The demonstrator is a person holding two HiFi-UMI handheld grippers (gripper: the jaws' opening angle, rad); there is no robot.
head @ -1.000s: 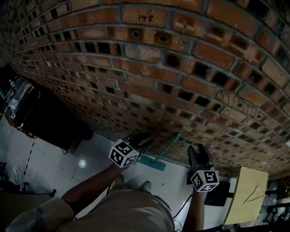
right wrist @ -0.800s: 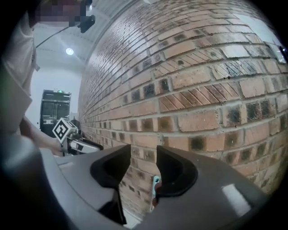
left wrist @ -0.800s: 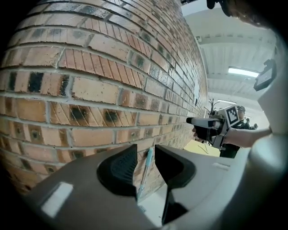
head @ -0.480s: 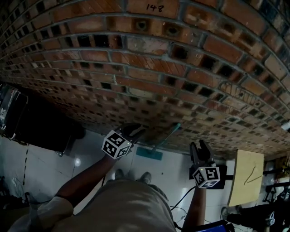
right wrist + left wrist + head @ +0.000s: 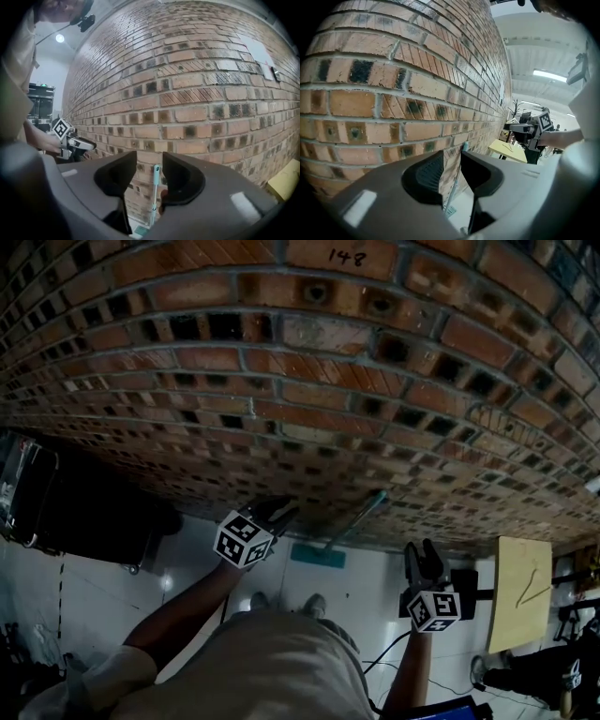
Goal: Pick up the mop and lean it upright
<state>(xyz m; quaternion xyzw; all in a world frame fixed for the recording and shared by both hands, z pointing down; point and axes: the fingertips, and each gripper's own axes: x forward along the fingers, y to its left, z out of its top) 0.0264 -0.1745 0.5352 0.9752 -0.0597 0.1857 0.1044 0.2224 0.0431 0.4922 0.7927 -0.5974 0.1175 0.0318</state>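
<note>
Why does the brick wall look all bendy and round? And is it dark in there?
Head view: the wide lens bows the brick wall, and it's dim, with a lamp glint on the floor. Left gripper view: brighter, bricks sharp, ceiling lamp glaring. Right gripper view: black rounded corners, wall curved too.

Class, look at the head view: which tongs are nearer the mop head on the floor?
Left. The left tongs hang just left of the mop head, by the wall. The right tongs are farther off to its right, jaws just closed slightly, nothing gripped.
</note>
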